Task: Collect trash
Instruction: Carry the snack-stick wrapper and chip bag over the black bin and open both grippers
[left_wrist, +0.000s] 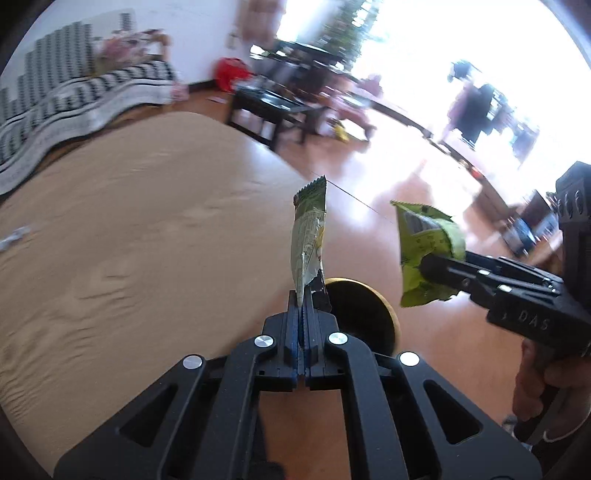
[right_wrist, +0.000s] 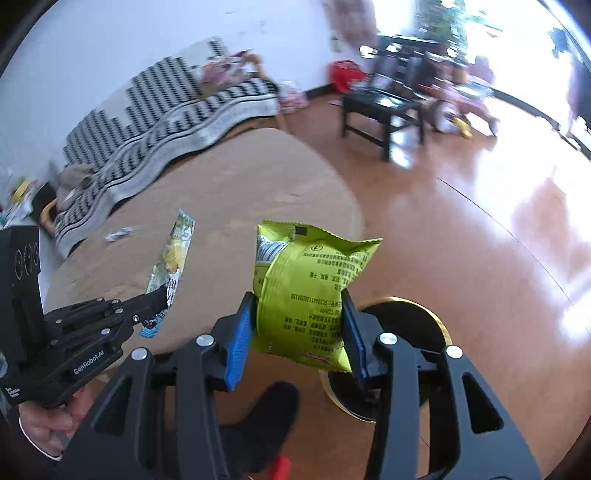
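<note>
The left hand-held gripper (left_wrist: 303, 295) is clenching a thin wrapper (left_wrist: 308, 236), the right hand-held gripper (right_wrist: 299, 328) a green bag (right_wrist: 310, 288); beneath them, the bin (right_wrist: 424, 314) is looking narrow, so either could be missing it.

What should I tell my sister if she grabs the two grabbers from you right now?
Left gripper: shut on the thin snack wrapper.
Right gripper: shut on the green chip bag.
Both are held up over the wooden floor, near the gold-rimmed bin below.
Done: two pieces picked up.
Left: drop both in the bin, then likely fetch the small white scrap on the tan rug.
</note>
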